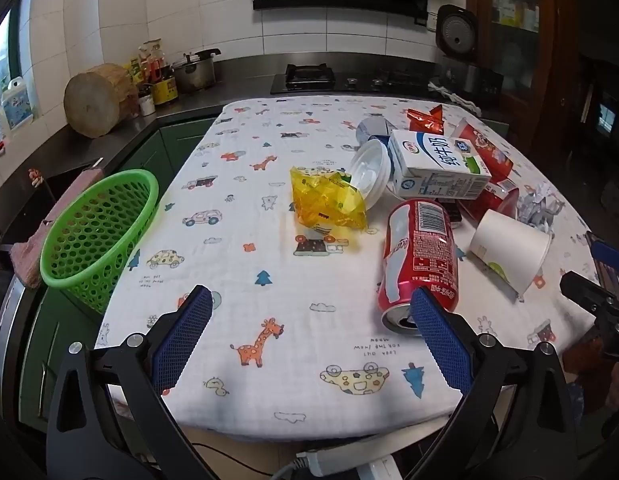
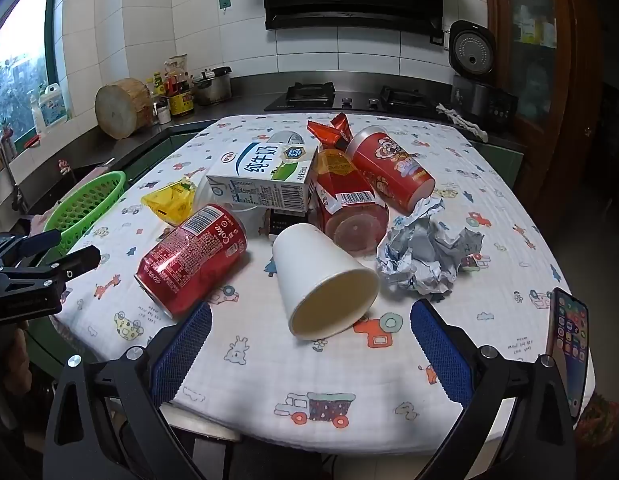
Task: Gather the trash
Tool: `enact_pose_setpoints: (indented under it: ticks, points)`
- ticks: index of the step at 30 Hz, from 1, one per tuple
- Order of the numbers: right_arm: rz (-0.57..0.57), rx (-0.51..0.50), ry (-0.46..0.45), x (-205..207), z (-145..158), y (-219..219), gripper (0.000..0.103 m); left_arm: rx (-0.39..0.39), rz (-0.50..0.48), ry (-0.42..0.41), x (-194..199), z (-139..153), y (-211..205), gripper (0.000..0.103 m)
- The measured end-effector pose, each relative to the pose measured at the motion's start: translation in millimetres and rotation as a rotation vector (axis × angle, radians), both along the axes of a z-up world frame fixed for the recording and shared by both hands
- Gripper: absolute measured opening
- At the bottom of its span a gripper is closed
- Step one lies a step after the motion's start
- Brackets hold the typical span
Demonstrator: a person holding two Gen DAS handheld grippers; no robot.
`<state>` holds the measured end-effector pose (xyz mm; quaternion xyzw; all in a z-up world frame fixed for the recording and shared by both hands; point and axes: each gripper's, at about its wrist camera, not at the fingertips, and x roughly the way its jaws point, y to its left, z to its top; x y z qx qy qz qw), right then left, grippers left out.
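Red can [image 1: 419,256] on its side (among litter) | left claw [image 1: 311,310] agape, empty

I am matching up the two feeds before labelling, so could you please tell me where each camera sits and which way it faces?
Left wrist: sits on the left tool, angled down over the table's near left; sees the green basket, Coke can and its own open blue pads.
Right wrist: sits on the right tool, angled down at the trash pile; sees the white paper cup, crumpled paper, a phone and the left tool at its left edge.
Shared: can, cup, milk carton, basket, stove.
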<state>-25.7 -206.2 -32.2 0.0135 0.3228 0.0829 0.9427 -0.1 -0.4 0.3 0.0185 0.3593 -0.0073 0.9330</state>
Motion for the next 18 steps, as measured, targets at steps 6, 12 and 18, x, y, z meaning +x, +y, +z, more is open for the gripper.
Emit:
enact_pose_setpoints:
  ticks: [6,12,18]
  points:
    - [0.003,-0.001,-0.002,-0.5,0.4,0.4,0.097,-0.017,0.001,0.000,-0.6,0.5,0.6,0.098]
    - [0.004,-0.003,0.000,3.1,-2.5,6.3,0.097,-0.024,-0.002,0.005,0.5,0.0,1.6,0.098]
    - [0.006,-0.005,0.002,2.9,-1.4,4.8,0.097,-0.024,-0.002,0.008,-0.1,0.2,0.9,0.098]
